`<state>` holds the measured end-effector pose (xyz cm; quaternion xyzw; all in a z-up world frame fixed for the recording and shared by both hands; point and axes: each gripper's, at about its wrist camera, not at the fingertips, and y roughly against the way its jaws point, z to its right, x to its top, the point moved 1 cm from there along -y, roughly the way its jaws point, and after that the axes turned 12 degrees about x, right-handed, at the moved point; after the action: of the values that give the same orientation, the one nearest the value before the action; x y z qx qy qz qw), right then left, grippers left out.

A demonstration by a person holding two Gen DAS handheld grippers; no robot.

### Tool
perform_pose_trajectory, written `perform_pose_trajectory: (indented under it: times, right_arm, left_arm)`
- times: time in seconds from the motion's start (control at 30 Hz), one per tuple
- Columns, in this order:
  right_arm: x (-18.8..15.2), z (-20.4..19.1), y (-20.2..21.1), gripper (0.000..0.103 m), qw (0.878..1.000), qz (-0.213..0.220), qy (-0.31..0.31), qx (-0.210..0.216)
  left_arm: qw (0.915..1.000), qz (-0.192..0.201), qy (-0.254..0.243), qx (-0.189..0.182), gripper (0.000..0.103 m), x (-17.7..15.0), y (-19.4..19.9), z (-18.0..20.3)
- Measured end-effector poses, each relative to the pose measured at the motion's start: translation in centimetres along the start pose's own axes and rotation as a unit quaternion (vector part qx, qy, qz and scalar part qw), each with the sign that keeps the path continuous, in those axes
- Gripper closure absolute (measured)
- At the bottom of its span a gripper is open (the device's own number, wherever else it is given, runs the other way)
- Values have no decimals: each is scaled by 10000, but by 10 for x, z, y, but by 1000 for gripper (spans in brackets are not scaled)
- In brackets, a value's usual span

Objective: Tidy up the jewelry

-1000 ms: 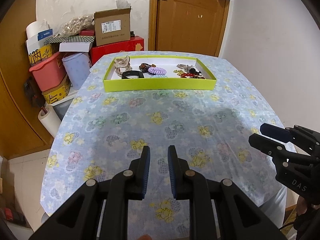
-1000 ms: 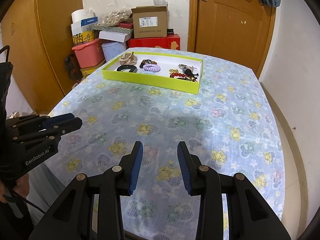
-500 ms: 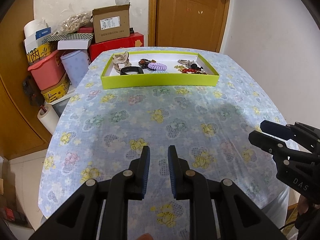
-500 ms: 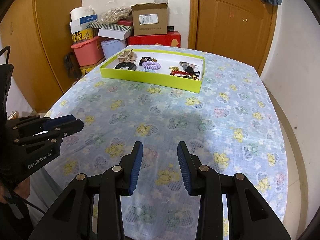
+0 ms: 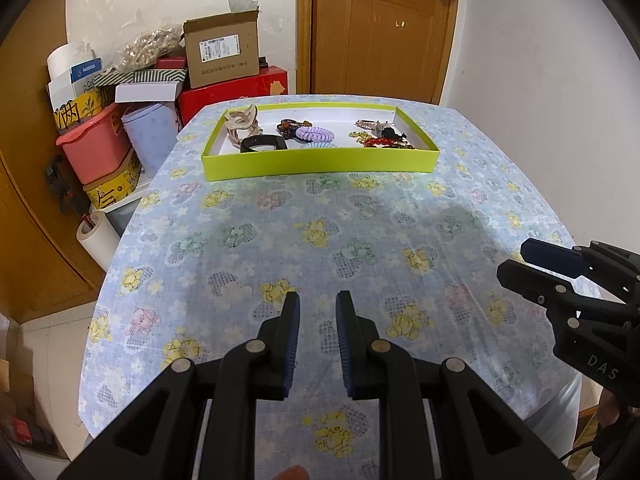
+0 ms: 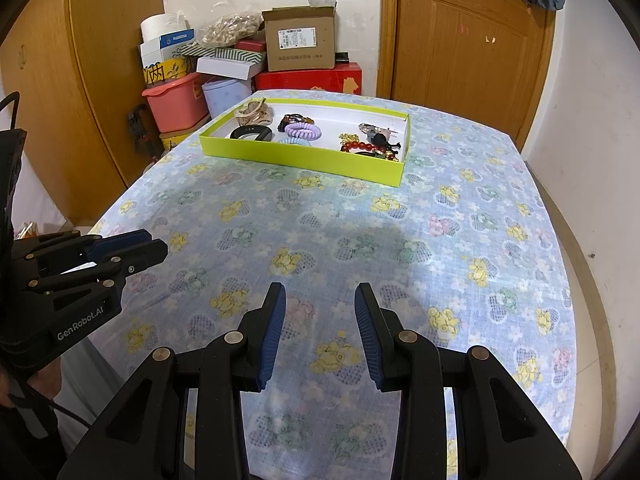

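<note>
The left gripper [image 5: 317,300] hangs over the near part of the table [image 5: 360,232], jaws narrowly parted, nothing between them. The right gripper [image 6: 320,292] hangs beside it, jaws set wider, also empty. The green tray [image 5: 320,162] sits at the far end of the table, well apart from both. Inside it: a black band [image 5: 262,143], a purple coil tie [image 5: 314,134], a red bead bracelet [image 6: 358,146], and what may be a beige clip [image 5: 242,123] at its left end.

Cardboard box [image 6: 301,43] atop red box [image 6: 308,77]; pink tub [image 6: 176,100] beside.
</note>
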<state>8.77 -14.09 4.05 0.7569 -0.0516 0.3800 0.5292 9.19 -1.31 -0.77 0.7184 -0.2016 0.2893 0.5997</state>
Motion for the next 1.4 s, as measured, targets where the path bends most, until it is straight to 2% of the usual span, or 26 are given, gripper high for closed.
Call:
perform_pose_trajectory:
  times: [1.4]
  right_arm:
    - [-1, -1, 0, 66, 10000, 3, 2, 9]
  left_arm:
    - [10000, 2, 1, 7, 84, -6, 2, 1]
